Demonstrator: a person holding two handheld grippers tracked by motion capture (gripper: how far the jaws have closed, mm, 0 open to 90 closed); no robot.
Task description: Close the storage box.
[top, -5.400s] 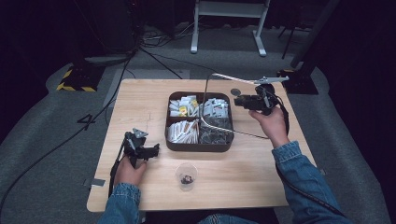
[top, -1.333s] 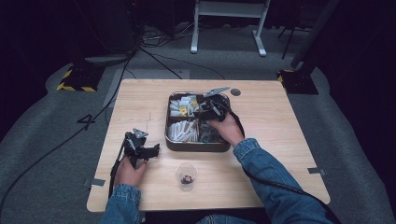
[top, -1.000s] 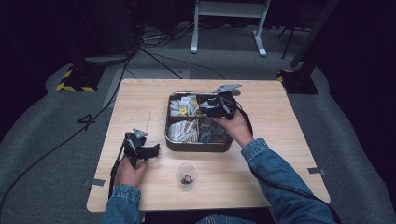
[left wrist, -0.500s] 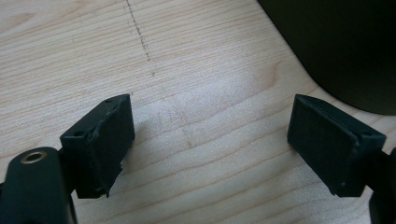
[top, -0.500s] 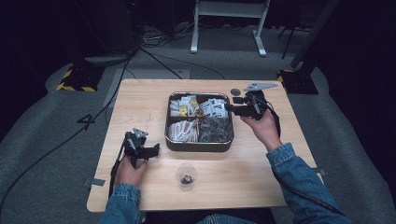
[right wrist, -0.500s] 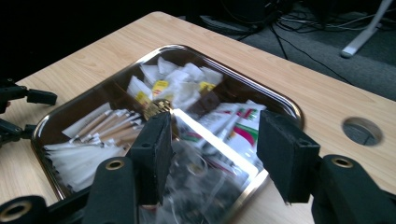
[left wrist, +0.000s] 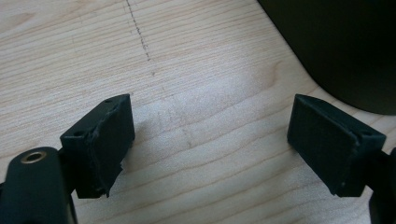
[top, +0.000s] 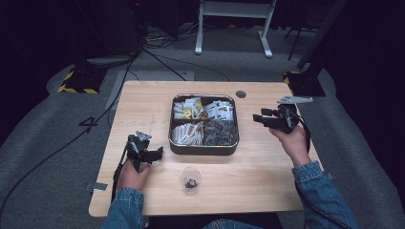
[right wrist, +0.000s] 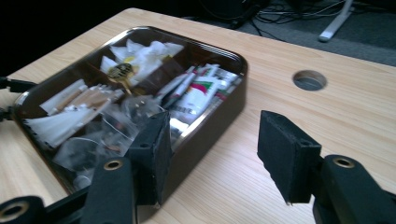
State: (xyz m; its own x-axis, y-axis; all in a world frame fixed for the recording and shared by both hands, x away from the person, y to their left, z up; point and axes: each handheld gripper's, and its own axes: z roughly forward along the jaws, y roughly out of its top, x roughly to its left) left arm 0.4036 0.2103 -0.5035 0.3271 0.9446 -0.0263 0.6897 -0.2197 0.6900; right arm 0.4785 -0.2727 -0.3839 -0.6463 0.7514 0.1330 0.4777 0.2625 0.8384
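Meanwhile, both sets of jaws stand wide and empty: the right gripper (top: 261, 116) hovers near the table's (top: 143, 102) right edge, just right of the dark compartmented tray (top: 204, 149) of packets, the left gripper (top: 154, 153) near its front-left corner

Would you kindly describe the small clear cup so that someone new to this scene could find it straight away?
Start at the wooden table and find the dark, compartmented tray of packets at its middle. Just in front of that tray, toward the person's edge, stands the small clear cup. It is the one see-through, round thing on the table, with something small and dark at its bottom.
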